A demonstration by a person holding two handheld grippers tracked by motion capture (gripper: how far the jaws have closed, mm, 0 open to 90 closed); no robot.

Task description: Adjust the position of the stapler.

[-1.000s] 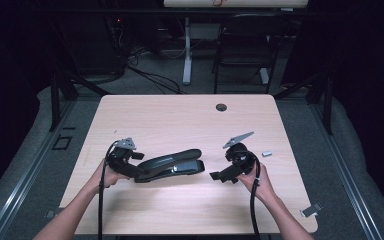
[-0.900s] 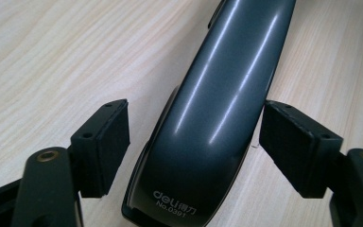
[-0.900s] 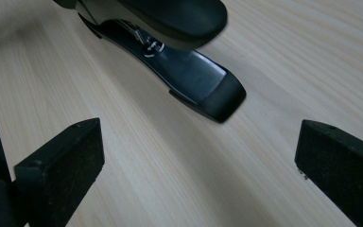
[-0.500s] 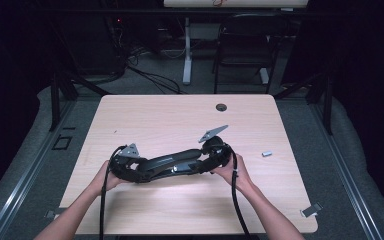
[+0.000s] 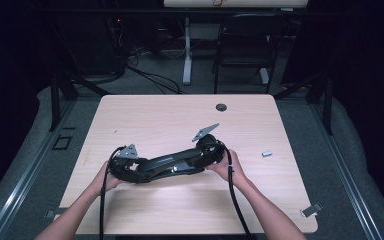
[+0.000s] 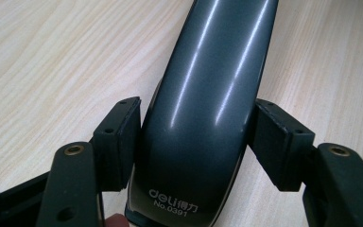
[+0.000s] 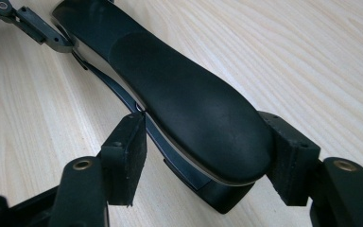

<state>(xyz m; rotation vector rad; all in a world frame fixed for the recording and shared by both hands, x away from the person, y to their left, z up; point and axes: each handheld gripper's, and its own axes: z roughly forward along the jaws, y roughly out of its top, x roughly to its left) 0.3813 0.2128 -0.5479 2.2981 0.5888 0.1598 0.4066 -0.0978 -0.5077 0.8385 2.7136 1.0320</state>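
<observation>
A long black stapler [image 5: 172,161] lies on the wooden table [image 5: 180,115], slanting up toward the right. My left gripper [image 5: 136,169] holds its left end. In the left gripper view both pads [image 6: 123,137] press the sides of the glossy grey body [image 6: 208,80], which is marked "deli No.0391"; these jaws have just been closing. My right gripper [image 5: 197,157] is at the stapler's right end. Its jaws have just been closing too, and in the right gripper view the pads [image 7: 290,151] sit against both sides of the matte black handle end [image 7: 194,113].
A small silver piece [image 5: 266,153] lies on the table to the right of my right hand. A round cable hole [image 5: 221,107] is near the far edge. A clip [image 5: 312,210] sits at the table's front right corner. Chair and desk legs stand beyond the table.
My right gripper moved left from its spot apart from the stapler onto its right end, and the jaws narrowed around it. The left jaws narrowed onto the left end.
</observation>
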